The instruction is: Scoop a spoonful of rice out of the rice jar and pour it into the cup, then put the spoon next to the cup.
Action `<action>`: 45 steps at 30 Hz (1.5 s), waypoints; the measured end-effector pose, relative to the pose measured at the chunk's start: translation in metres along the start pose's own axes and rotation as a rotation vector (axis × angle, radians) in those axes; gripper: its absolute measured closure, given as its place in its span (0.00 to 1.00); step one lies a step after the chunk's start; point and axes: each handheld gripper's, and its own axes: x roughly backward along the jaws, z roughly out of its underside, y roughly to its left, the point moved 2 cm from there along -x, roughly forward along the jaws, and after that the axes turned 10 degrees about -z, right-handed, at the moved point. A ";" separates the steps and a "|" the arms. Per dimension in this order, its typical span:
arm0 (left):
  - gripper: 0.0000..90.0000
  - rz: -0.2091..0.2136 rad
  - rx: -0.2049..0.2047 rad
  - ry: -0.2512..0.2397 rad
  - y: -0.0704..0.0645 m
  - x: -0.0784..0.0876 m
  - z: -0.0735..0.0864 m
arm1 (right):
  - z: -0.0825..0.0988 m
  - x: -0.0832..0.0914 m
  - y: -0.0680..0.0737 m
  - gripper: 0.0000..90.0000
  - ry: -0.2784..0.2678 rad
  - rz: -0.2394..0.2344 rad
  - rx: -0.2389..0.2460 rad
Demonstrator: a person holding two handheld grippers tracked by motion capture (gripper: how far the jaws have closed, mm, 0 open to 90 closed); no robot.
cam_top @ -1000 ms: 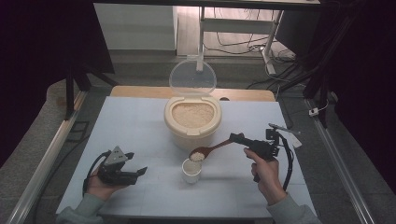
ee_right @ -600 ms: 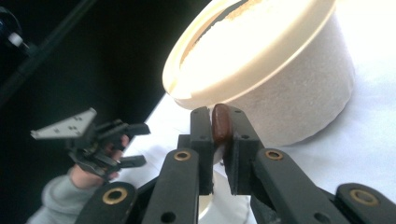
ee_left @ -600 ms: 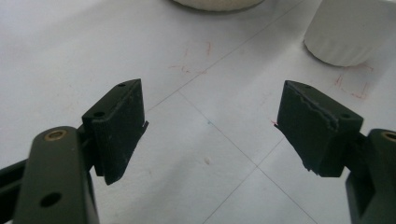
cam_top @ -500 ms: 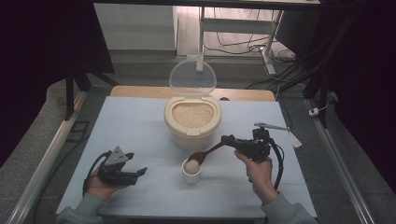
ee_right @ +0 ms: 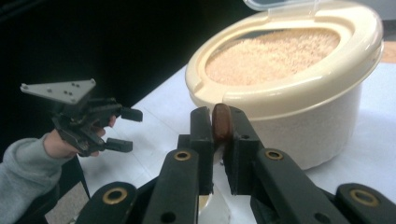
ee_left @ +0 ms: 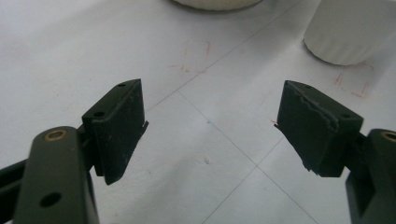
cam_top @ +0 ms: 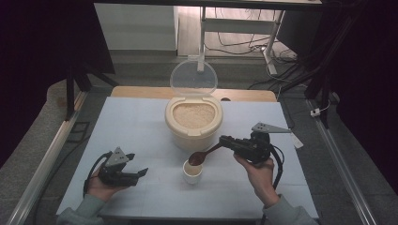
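- left gripper (ee_left: 210,135) fingers (ee_left: 119,128) wide apart, nothing between them, only bare table
- left finger at lower left, right finger (ee_left: 317,128) at lower right, pad edge worn and ragged
- table (ee_left: 93,51) white, thin crossing grid lines, faint red marks
- small pale speck (ee_left: 206,161) on table between fingers
- white ribbed cup (ee_left: 348,30) top right, standing on table, well beyond right finger
- pale container base (ee_left: 215,3) cut off at top edge

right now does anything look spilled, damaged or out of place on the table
Minor things. One stray grain lies on the table between the left gripper's open fingers, away from the rice bin and cup. One finger has a chipped, ragged pad edge.
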 end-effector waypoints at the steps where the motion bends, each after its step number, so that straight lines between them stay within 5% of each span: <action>1: 0.26 0.000 0.000 0.000 0.000 0.000 0.000 | -0.001 0.002 0.000 0.92 -0.009 -0.006 -0.005; 10: 0.26 0.000 0.001 0.001 0.001 -0.001 0.000 | -0.010 0.032 -0.008 0.92 -0.054 -0.015 -0.027; 23: 0.25 -0.001 0.008 -0.003 0.002 -0.001 -0.001 | -0.016 0.062 -0.016 0.92 0.028 -0.013 -0.050; 33: 0.25 0.002 0.002 -0.002 0.001 -0.002 -0.002 | 0.001 0.050 -0.020 0.92 0.209 -0.045 -0.091; 45: 0.25 0.001 -0.005 0.004 0.001 -0.003 -0.001 | 0.024 0.018 -0.024 0.92 0.338 -0.106 -0.134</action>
